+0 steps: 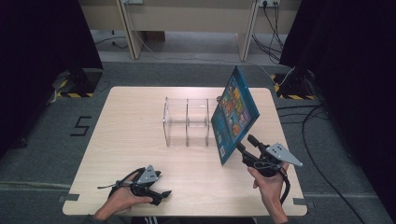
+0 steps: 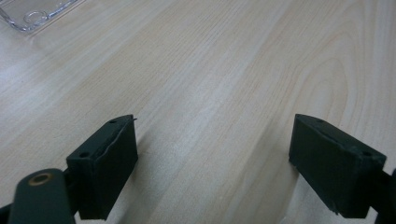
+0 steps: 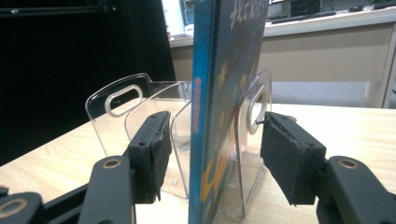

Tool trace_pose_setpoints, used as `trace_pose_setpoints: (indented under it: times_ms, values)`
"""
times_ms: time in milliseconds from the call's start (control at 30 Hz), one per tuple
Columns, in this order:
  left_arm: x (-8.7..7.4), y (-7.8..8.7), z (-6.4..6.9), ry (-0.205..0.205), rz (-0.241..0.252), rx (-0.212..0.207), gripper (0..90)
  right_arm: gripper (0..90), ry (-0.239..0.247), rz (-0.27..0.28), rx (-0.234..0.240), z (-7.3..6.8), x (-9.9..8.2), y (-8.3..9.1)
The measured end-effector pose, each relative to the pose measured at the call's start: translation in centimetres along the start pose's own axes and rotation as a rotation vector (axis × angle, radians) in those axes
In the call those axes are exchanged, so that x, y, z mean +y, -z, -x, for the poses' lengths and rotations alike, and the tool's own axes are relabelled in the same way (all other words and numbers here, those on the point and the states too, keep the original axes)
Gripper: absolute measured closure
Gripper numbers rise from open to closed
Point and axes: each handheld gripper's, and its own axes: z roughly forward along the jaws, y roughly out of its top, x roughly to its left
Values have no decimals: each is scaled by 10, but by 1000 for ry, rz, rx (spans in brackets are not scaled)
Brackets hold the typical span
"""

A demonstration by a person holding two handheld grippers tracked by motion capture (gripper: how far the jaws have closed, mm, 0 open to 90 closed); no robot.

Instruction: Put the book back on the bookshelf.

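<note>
1. Standing on edge near the right side of the pale wooden counter (image 1: 135, 140), a blue picture book (image 1: 233, 114) leaned back, its lower part in or against the right end of a clear plastic divider rack (image 1: 187, 122); which of the two could not be told.
2. The right gripper (image 1: 243, 145) reached up to the book's near lower corner from the person's right hand (image 1: 270, 184).
3. In the right gripper view, the book's spine (image 3: 198, 112) rose between the two black jaws, which stood apart with a gap on either side; neither pad pressed on the cover.
4. The rack's clear walls, each with an oval handle slot, showed behind and beside the book.
5. The left gripper (image 1: 161, 193) rested low on the counter's near left part in the left hand (image 1: 122, 199), well apart from the book.
6. Its jaws stood wide with bare wood between them, and a corner of the rack (image 2: 32, 16) showed far off.
</note>
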Motion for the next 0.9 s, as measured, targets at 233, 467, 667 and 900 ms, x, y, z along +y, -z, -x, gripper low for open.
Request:
trace_pose_setpoints:
  times_ms: [233,467,667,900]
  values:
    - [0,0,0,1,-4,3,139,420,-2,-13,6,-1,-5,7]
    - [0,0,0,-3,-5,-2,132,401,-14,-16,-4,2,-10,15]
    - [0,0,0,-3,-6,-2,132,382,-23,-21,-14,4,-13,20]
    - [0,1,0,-3,-6,-4,132,341,-35,-27,-16,7,-18,25]
